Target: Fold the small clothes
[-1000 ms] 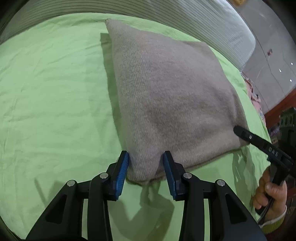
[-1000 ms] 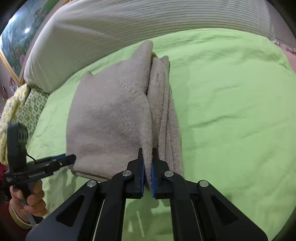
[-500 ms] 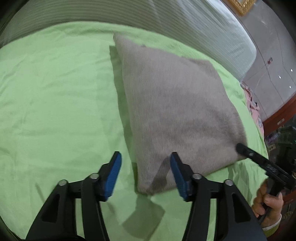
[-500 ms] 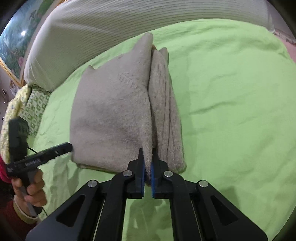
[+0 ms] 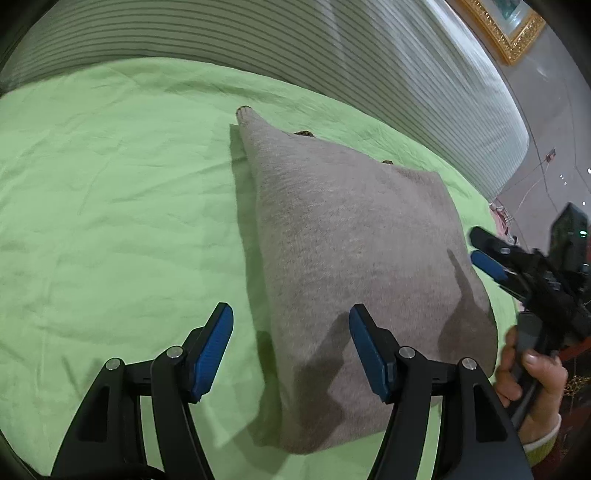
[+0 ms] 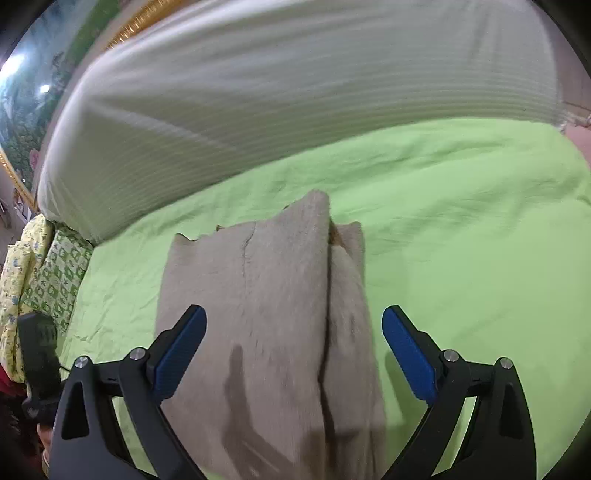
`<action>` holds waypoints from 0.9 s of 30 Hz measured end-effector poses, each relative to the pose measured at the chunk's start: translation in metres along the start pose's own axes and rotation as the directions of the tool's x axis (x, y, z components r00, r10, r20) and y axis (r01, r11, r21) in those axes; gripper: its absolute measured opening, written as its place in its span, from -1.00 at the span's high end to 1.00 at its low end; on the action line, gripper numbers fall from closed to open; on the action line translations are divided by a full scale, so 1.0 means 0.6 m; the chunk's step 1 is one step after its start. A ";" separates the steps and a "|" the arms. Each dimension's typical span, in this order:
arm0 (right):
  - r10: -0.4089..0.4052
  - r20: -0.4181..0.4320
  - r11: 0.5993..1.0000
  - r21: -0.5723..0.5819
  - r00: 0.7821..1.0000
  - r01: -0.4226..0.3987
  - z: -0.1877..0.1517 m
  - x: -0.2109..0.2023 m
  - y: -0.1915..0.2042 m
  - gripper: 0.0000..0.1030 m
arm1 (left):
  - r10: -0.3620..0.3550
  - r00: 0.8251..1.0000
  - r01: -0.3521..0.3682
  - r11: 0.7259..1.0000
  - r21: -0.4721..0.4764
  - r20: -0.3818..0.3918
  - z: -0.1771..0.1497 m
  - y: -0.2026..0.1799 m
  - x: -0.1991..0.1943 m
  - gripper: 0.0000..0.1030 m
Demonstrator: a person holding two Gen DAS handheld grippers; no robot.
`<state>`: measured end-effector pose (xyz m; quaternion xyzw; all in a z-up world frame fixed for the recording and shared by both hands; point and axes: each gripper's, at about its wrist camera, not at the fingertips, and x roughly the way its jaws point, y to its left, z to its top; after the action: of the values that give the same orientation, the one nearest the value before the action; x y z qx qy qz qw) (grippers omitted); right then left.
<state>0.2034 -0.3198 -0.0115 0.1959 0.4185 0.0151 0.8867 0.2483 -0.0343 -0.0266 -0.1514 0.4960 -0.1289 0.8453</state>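
Observation:
A folded grey-beige knit garment (image 5: 354, 266) lies on the green bedsheet (image 5: 110, 206). It also shows in the right wrist view (image 6: 273, 325), with its stacked folded layers along the right side. My left gripper (image 5: 291, 347) is open and empty, raised above the garment's near corner. My right gripper (image 6: 293, 347) is open and empty, raised over the garment's near edge. The right gripper also shows at the right of the left wrist view (image 5: 487, 258), beside the garment's far side, held by a hand (image 5: 532, 380).
A striped white bolster (image 6: 258, 110) runs along the far edge of the bed. A yellow-green patterned quilt (image 6: 33, 266) lies at the left. A gold picture frame (image 5: 509, 33) hangs on the wall. Green sheet surrounds the garment.
My right gripper let go of the garment's folded edge and opened wide. My left gripper opened wider. Both have lifted and drawn back from the garment.

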 end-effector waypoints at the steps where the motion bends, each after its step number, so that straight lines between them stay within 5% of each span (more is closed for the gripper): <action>1: -0.006 -0.006 1.000 0.000 1.000 0.006 -0.001 0.007 -0.004 -0.86 | -0.006 1.000 0.006 1.000 -0.002 -0.002 0.002 -0.001 0.004 -0.29; 7: 0.010 -0.051 0.998 0.069 0.999 -0.007 -0.018 0.039 -0.056 -0.78 | -0.021 1.000 0.021 1.000 -0.007 -0.006 0.015 -0.005 0.032 -0.48; 10: -0.025 -0.046 0.996 0.085 0.999 0.029 -0.029 0.037 -0.081 -0.55 | -0.025 1.000 0.025 1.000 -0.018 0.001 0.021 -0.007 0.041 -0.57; 13: 0.047 -0.033 0.992 0.118 0.998 -0.043 -0.030 0.027 -0.092 -0.31 | -0.055 0.998 0.055 0.997 -0.045 -0.003 0.028 -0.004 0.053 -0.57; 16: 0.135 -0.028 0.987 0.096 0.990 -0.132 -0.027 0.022 -0.076 -0.31 | -0.118 0.993 0.115 0.988 -0.099 -0.022 0.031 0.006 0.074 -0.59; 18: 0.110 -0.072 0.992 0.078 0.991 -0.104 -0.028 0.038 -0.072 -0.31 | -0.158 0.986 0.148 0.976 -0.158 -0.052 0.026 0.014 0.096 -0.61; 22: 0.165 -0.083 0.979 0.132 0.983 -0.154 -0.044 0.056 -0.087 -0.27 | -0.199 0.979 0.188 0.967 -0.170 -0.047 0.016 0.009 0.115 -0.34; 27: 0.207 -0.078 0.971 0.139 0.975 -0.195 -0.049 0.047 -0.073 0.28 | -0.209 0.978 0.207 0.968 -0.141 -0.001 0.014 -0.001 0.093 0.18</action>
<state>0.1935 -0.3448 -0.0648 0.2941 0.4371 0.0866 0.8455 0.2824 -0.0541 -0.0674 -0.2604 0.4918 -0.1827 0.8106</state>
